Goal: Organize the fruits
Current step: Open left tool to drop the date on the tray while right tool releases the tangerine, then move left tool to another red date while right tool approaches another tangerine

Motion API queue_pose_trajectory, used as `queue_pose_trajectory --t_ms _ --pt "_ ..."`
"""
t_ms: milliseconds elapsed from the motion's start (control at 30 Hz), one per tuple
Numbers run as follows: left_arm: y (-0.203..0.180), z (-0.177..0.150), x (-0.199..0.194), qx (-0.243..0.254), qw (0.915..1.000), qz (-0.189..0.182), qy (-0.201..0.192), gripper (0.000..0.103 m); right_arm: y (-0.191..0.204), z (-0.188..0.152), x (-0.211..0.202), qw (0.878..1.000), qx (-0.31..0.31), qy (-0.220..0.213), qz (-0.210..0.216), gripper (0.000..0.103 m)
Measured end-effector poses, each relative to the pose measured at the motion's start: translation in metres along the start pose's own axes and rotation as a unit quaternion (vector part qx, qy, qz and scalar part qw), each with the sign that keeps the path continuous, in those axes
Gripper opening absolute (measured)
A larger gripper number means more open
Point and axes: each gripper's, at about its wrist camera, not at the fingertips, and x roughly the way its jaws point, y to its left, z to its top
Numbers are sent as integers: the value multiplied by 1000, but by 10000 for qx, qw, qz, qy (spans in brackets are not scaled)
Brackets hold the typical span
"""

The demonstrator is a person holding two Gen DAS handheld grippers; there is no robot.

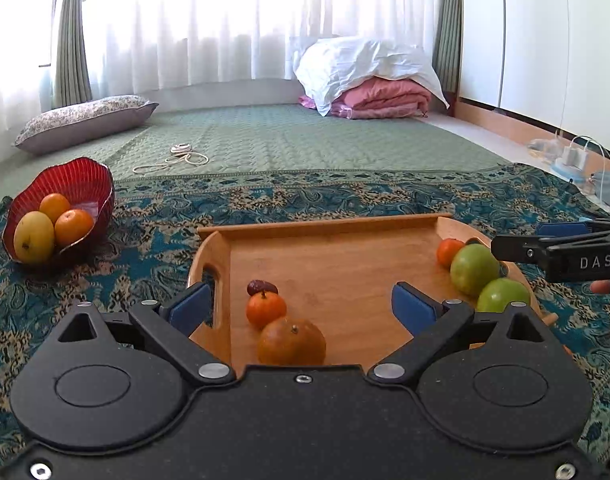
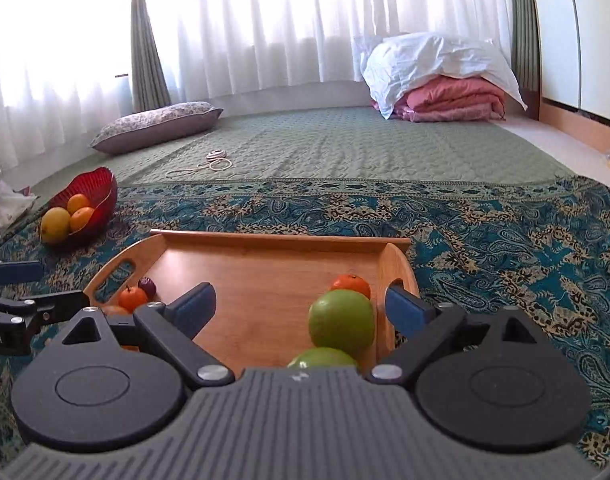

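Note:
A wooden tray (image 1: 337, 256) lies on the patterned cloth. Near its left side sit a large orange (image 1: 291, 341), a small orange (image 1: 265, 309) and a dark red date (image 1: 261, 287). At its right side sit two green apples (image 1: 475, 269) and a small orange (image 1: 449, 251). My left gripper (image 1: 301, 306) is open above the large orange, empty. My right gripper (image 2: 301, 306) is open above the green apples (image 2: 341, 322), empty; it shows in the left wrist view (image 1: 553, 248). A red bowl (image 1: 81, 184) at the left holds two oranges and a yellow mango (image 1: 33, 237).
The blue patterned cloth (image 2: 505, 240) covers the floor around the tray. Beyond it lie a green quilted mat (image 1: 305, 140), a coiled white cord (image 1: 181, 156), a floral pillow (image 1: 85, 120) and folded pink bedding (image 1: 381, 98). Chargers and cables (image 1: 573, 160) lie at the right.

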Motion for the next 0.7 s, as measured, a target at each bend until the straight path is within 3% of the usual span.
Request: queue_pose_trajectory --t_ms 333,700 --pt "3 -34 -15 -55 9998 23 -202 99 15 -34 -19 9986 -482 -175 -114 100" --pt "11 -65 -22 -182 9996 140 -182 102 19 -67 -38 9966 -611 -421 -367 100"
